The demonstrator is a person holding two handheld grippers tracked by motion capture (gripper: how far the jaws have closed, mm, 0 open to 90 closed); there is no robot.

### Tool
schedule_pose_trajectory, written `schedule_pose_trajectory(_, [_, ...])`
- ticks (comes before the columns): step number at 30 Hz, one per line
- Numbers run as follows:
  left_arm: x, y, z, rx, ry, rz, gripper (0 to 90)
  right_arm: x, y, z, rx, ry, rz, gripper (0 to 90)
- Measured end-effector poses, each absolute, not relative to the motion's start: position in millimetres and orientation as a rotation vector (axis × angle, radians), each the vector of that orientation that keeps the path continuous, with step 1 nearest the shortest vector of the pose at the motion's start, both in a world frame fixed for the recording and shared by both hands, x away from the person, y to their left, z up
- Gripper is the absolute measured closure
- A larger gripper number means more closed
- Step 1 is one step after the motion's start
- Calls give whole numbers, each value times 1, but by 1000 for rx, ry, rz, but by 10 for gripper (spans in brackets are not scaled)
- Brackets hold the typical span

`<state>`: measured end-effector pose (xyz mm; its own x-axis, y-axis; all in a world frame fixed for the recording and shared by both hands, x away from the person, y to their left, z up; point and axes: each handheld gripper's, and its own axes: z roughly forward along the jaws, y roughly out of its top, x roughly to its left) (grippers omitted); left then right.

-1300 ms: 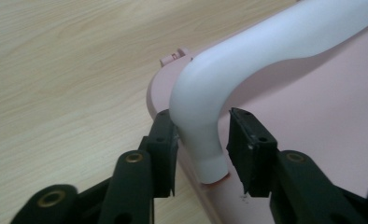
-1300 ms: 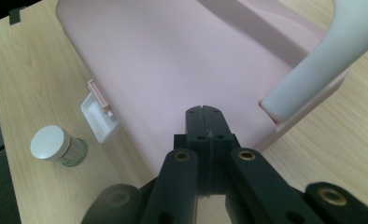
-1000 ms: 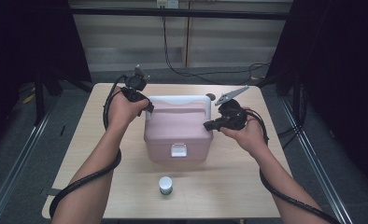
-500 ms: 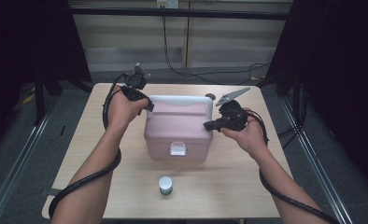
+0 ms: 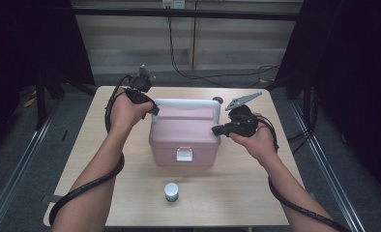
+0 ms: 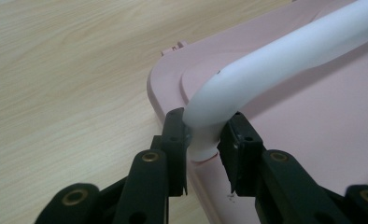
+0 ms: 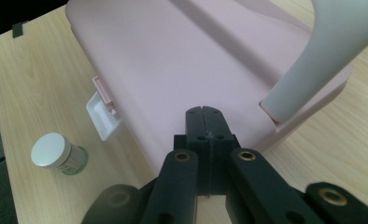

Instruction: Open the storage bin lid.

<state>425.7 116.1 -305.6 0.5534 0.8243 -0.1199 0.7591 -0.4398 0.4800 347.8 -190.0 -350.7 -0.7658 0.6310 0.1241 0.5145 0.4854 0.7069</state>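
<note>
We've got the pink plastic lidded box (image 5: pixel 184 133) sitting mid-table, toward the far edge. Our left gripper (image 6: pixel 203 140) has its jaws clamped around the end of the box's white curved handle (image 6: pixel 285 60). Our right gripper (image 7: pixel 204 122) rests jaws fully closed, empty, against the box's right side. A small white-capped jar (image 5: pixel 171 191) stands near the front edge.

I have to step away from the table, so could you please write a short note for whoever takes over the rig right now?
Left gripper: jaws closed on the near end of the white handle of the pink storage box, where the handle meets the lid.
Right gripper: jaws shut and holding nothing, tip at the box's right side over the lid edge.
Box sits mid-table with its lid down; its white front latch faces the person. A small white-capped jar stands on the table in front of the box.
Done: handle gripped.
Left: probably raise the handle, or undo the latch; the jar is untouched.
</note>
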Motion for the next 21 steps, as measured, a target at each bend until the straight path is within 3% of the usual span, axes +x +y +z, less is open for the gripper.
schedule_pose_trajectory(21, [427, 119, -299, 2282, 1275, 160, 720, 343, -217, -357, 1036, 2569, 1069, 900])
